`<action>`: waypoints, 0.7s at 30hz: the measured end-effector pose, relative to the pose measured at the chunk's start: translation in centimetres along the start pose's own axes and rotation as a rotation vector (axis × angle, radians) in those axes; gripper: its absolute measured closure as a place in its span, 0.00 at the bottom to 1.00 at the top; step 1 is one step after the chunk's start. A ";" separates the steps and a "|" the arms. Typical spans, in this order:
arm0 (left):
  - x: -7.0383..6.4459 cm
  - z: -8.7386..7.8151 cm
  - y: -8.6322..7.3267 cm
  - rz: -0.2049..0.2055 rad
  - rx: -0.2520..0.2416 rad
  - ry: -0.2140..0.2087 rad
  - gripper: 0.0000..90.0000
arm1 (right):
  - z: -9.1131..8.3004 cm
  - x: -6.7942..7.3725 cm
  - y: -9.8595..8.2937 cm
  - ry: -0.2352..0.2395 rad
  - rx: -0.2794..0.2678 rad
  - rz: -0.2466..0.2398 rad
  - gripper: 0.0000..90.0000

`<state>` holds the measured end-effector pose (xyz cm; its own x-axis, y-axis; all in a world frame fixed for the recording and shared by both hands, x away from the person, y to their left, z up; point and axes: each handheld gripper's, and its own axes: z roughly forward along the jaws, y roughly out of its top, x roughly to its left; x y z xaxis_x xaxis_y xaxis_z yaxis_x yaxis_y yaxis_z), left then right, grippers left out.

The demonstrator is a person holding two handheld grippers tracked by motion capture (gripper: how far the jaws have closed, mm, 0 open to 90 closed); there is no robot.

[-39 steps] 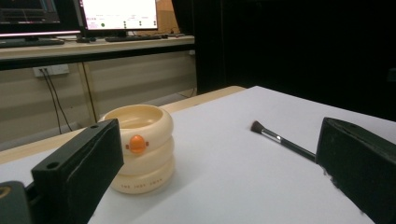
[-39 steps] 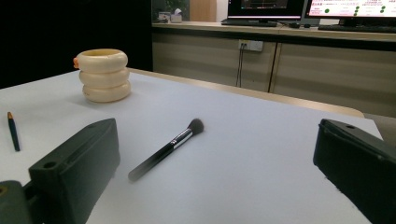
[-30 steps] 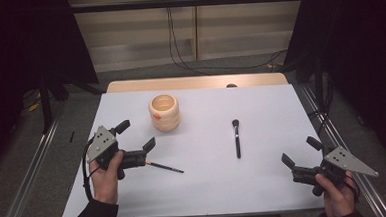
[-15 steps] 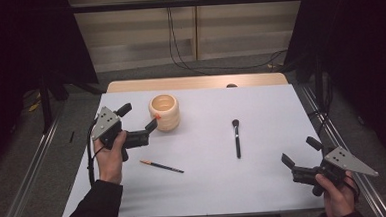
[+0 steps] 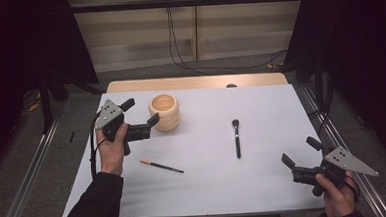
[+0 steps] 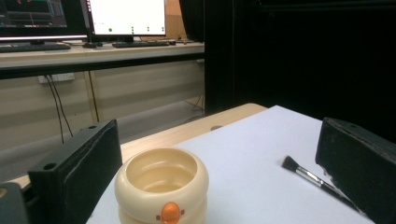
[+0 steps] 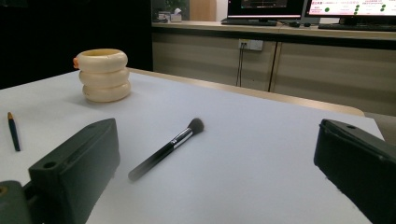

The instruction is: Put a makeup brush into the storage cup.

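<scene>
High view: left gripper [image 5: 140, 116] beside cream ringed holder [image 5: 164, 112]
Both sets of jaws gape wide, empty; right gripper [image 5: 301, 158] near table's [image 5: 205, 188] corner.

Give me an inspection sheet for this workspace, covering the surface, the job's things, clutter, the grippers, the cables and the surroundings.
Surface: white table top, flat, with a bare wooden strip at its far edge.
Job's things: cream ringed cup, upright, empty as far as the left gripper view shows, with an orange knob on its side.
Clutter: makeup brush lying right of centre; pencil lying near the left hand; both apart from the cup.
Grippers: left gripper open, beside the cup, not touching it; right gripper open, over the near right corner, holding nothing.
Cables: black cable trailing from the left gripper; wires hanging down the far wall.
Surroundings: dark curtains at both sides; monitors on a desk beyond.
</scene>
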<state>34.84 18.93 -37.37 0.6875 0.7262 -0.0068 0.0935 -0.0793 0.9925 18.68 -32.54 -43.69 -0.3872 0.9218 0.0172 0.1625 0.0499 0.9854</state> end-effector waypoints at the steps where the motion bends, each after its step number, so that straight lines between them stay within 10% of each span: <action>1: 0.0 0.0 0.0 -0.002 0.002 -0.002 0.00 | 0.0 0.0 0.0 -0.002 -0.002 0.001 0.00; 21: -0.3 0.1 1.0 0.006 0.180 -0.032 0.04 | 0.2 0.2 0.0 0.009 0.000 -0.015 0.00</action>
<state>34.86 18.57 -36.36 0.7105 0.7037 -0.0075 0.2150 -0.2070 0.9544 18.74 -32.29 -43.71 -0.3976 0.9176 0.0043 0.1568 0.0634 0.9856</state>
